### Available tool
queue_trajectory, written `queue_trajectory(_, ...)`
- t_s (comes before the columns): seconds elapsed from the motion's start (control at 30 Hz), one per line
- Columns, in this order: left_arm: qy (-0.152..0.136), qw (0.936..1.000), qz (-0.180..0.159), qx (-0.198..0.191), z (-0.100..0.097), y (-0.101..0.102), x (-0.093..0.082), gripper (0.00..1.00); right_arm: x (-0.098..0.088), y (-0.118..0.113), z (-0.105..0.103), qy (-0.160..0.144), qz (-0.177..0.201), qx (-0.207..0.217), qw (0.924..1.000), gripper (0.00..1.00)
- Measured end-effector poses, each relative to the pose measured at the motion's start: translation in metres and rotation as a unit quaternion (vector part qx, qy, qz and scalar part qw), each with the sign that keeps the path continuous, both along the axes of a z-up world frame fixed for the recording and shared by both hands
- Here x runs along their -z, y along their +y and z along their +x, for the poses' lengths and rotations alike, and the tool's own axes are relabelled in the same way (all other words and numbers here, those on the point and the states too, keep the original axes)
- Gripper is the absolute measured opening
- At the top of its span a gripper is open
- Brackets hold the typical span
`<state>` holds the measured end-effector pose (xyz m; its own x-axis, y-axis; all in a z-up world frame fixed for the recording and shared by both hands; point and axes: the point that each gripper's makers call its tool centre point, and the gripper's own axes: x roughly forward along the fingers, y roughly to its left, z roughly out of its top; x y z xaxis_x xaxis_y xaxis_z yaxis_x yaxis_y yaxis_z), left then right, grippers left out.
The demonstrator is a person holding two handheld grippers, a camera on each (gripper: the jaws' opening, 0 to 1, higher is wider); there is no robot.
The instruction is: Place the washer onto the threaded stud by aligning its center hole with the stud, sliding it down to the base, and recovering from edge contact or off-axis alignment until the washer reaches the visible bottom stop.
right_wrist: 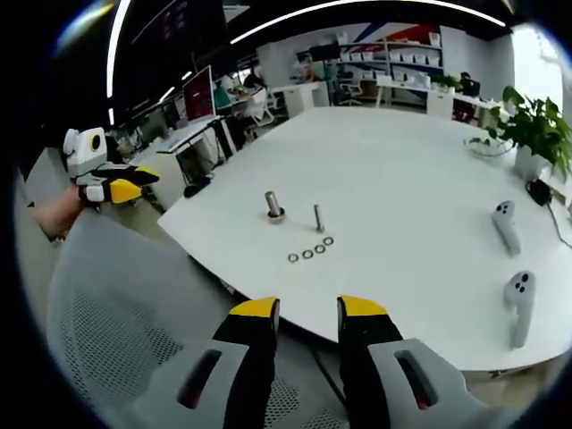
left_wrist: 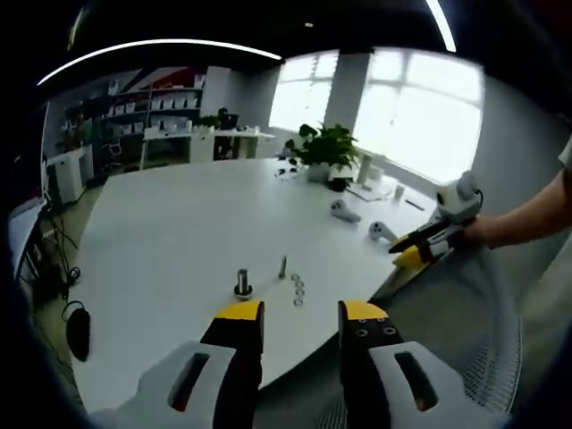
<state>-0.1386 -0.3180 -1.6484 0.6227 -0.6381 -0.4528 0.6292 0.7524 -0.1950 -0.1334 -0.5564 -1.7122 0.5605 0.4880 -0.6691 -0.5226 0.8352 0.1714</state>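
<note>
Each gripper has two black jaws capped with yellow tips and set in pale grey housings with dark slots. The left gripper [left_wrist: 301, 315] shows small screw holes on its right jaw. The right gripper [right_wrist: 307, 310] looks the same. The person's forearm [left_wrist: 527, 217] is bare, with a short pale sleeve edge [left_wrist: 566, 152].

Three small metal washers [right_wrist: 307, 253] lie flat in a row on the white table, just beside the upright threaded stud [right_wrist: 317, 217].
</note>
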Motion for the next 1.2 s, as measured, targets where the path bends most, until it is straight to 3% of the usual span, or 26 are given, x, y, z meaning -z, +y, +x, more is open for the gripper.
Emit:
queue_trajectory(0.07, -0.007, 0.9999, 0.012, 0.005, 0.0, -0.001, 0.001, 0.29, 0.0, 0.001, 0.0, 0.001, 0.0, -0.002, 1.0, 0.28)
queue_trajectory(0.23, -0.011, 0.9999, 0.002, 0.005, 0.005, -0.001, 0.002, 0.3, 0.001, -0.001, 0.0, 0.003, 0.0, 0.0, 1.0, 0.28)
queue_trajectory(0.33, -0.026, 0.9994, 0.019, 0.014, 0.003, -0.005, 0.001, 0.24, -0.004, -0.008, 0.007, -0.019, -0.011, 0.011, 0.9997, 0.29)
queue_trajectory(0.5, 0.002, 0.9996, 0.01, 0.028, -0.004, -0.015, 0.013, 0.28, 0.005, -0.009, 0.003, 0.004, -0.018, -0.003, 0.9998, 0.29)
queue_trajectory(0.6, -0.015, 0.9995, 0.012, 0.025, 0.0, -0.013, 0.009, 0.28, 0.003, -0.008, 0.004, 0.003, -0.009, 0.006, 0.9999, 0.3)
queue_trajectory(0.73, 0.01, 0.9996, -0.002, 0.026, -0.003, -0.013, 0.015, 0.31, 0.006, -0.008, 0.002, 0.009, -0.013, 0.004, 0.9999, 0.3)
queue_trajectory(0.83, -0.002, 0.9995, 0.011, 0.03, -0.003, -0.013, 0.015, 0.31, 0.007, -0.008, 0.002, 0.01, -0.017, -0.001, 0.9998, 0.3)
queue_trajectory(1.0, 0.002, 0.9998, 0.0, 0.022, 0.0, -0.011, 0.013, 0.31, 0.007, -0.008, 0.002, 0.013, -0.021, 0.0, 0.9997, 0.3)
queue_trajectory(1.03, -0.001, 0.9997, 0.002, 0.025, -0.001, -0.012, 0.013, 0.31, 0.006, -0.008, 0.001, 0.01, -0.033, -0.005, 0.9994, 0.3)
queue_trajectory(1.1, 0.0, 0.9996, 0.002, 0.027, -0.002, -0.012, 0.013, 0.3, -0.003, -0.008, 0.008, -0.028, -0.046, -0.008, 0.9985, 0.3)
queue_trajectory(1.2, -0.004, 0.9997, -0.005, 0.022, 0.0, -0.009, 0.011, 0.3, 0.002, -0.008, 0.005, -0.015, -0.055, -0.012, 0.9983, 0.31)
